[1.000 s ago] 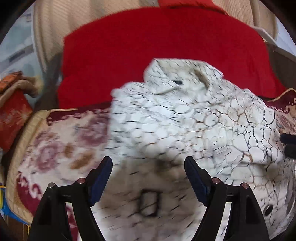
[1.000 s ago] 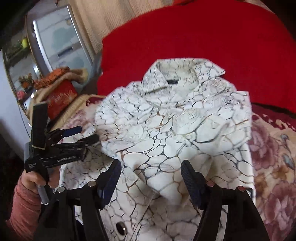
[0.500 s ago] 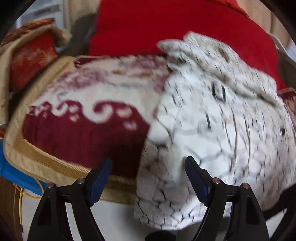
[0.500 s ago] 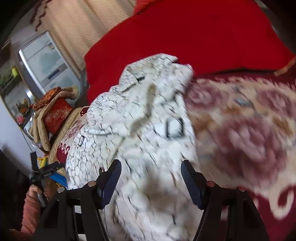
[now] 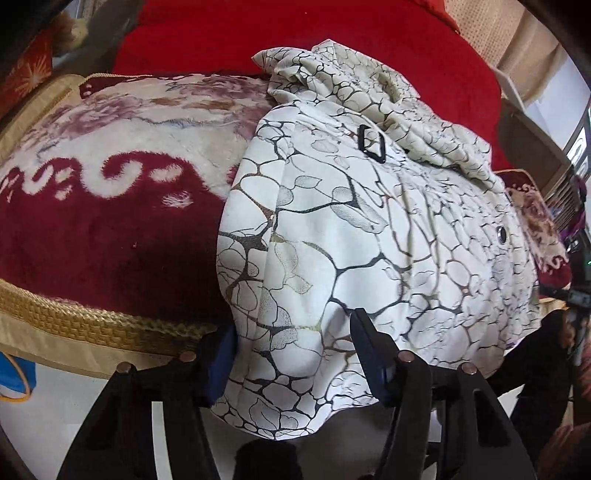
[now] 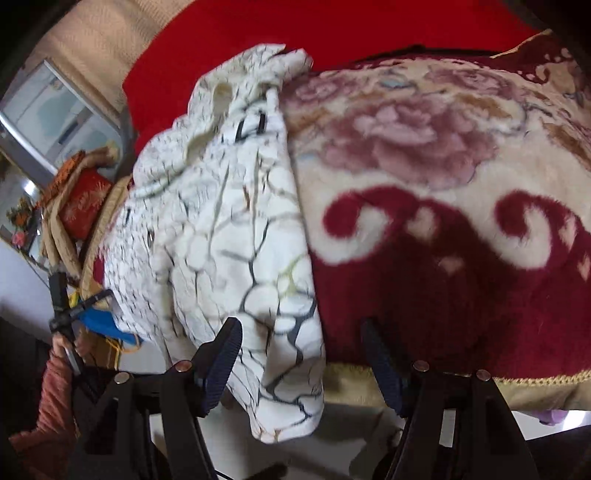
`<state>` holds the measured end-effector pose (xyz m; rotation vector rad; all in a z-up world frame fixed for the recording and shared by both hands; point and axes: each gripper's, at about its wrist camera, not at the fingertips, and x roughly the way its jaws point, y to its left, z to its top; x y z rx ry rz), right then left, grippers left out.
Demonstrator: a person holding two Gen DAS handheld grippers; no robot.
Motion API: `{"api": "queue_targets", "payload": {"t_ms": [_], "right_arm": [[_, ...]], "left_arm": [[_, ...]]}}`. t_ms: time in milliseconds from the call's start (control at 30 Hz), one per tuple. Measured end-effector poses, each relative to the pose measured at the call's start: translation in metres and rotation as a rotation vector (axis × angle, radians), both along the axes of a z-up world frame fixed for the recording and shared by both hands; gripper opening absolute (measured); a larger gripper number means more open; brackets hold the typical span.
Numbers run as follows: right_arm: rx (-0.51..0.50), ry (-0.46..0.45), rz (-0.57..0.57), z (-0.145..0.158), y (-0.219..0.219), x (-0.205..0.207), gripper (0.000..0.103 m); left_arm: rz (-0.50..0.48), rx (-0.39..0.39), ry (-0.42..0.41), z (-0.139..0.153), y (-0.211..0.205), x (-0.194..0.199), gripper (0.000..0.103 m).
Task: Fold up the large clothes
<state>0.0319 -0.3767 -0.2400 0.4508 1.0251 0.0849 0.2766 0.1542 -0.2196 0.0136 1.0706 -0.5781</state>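
1. Plush blanket (image 5: 110, 206) in dark red and cream, with a flower pattern and a gold braided edge, covers the bed; the white jacket (image 5: 351, 229) with its black crackle print lies bunched on it, the near hem hanging over the bed's edge.
2. Nearest in the left wrist view, the left hand-held gripper (image 5: 291, 354) has just been closing its jaws. The jacket's hanging corner sits between them: the right pad touches the cloth, the left pad is partly hidden behind it, so I cannot tell whether it presses.
3. Nearest in the right wrist view, the right hand-held gripper (image 6: 301, 365) stands apart. The jacket's other corner hangs between its jaws, close to the left pad and clear of the right one.
4. Only the right wrist view shows the person's other hand (image 6: 64, 345) in a pink sleeve (image 6: 51, 398), holding the left hand-held gripper at the jacket's far side, small and blurred.
5. Only the left view shows clearly the black rectangular buckle (image 5: 371, 142) and a dark snap (image 5: 501, 233) on the jacket.
6. Farther back, a plain red cover (image 5: 332, 33) lies behind the collar.
7. No writing can be read in either view.
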Motion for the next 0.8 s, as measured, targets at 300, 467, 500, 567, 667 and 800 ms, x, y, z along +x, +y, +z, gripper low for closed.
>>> {"api": "queue_targets", "payload": {"t_ms": [300,467,500,567,667,800], "right_arm": [[-0.090,-0.015,0.026,-0.003,0.040,0.000,0.074],[-0.272,0.000,0.023,-0.003,0.074,0.005,0.034],[-0.278,-0.011,0.037,0.000,0.077,0.005,0.027],[-0.264,-0.041,0.055,0.008,0.079,0.002,0.026],[-0.264,-0.013,0.069,0.006,0.078,0.006,0.028],[-0.192,0.061,0.037,-0.004,0.069,0.013,0.033]], "left_arm": [[-0.040,0.085,-0.004,-0.007,-0.015,-0.001,0.061],[-0.031,0.055,-0.018,0.003,-0.013,-0.002,0.021],[-0.041,0.053,-0.031,0.005,-0.014,-0.004,0.020],[-0.069,0.053,-0.054,0.009,-0.018,-0.010,0.020],[-0.070,0.084,-0.032,0.004,-0.022,-0.007,0.047],[-0.093,0.160,0.062,-0.020,-0.032,-0.006,0.064]]}}
